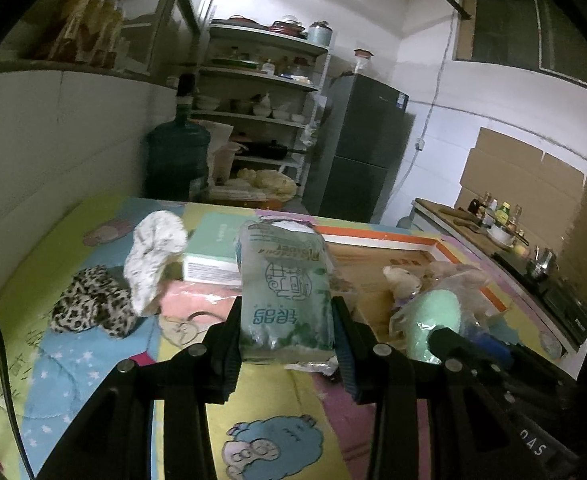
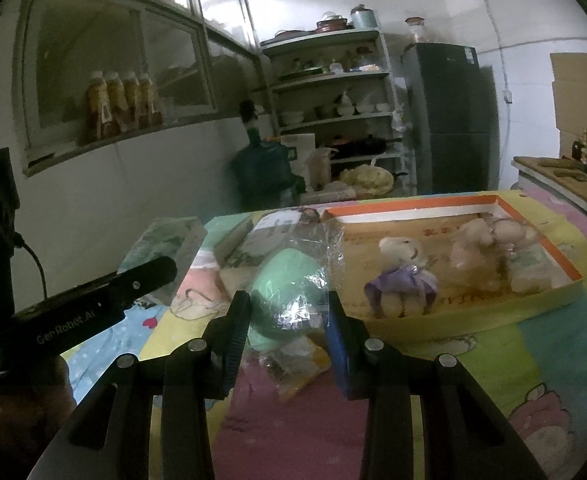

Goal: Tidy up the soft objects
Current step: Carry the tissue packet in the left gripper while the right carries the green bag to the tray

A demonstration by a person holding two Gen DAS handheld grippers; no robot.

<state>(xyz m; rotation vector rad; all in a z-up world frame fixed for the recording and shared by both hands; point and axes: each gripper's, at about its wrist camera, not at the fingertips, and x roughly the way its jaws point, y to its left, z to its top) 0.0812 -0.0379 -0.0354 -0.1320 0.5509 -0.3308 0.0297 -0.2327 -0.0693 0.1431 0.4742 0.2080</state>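
Carrying step: left gripper fingers pinching green-printed soft plastic tissue pack, right gripper fingers pinching mint-green plush in clear bag, above bench; next, lowering into orange-rimmed cardboard tray.

Left gripper: both black fingers angled slightly downward over the bed, jaws closed w/ pads pressing on the sides of a pale green tissue pack, held upright. Right gripper: same downward tilt, jaws clamped on a mint-green soft item in clear plastic wrap. Grippers side by side, left gripper's body visible at left edge of right-wrist view.
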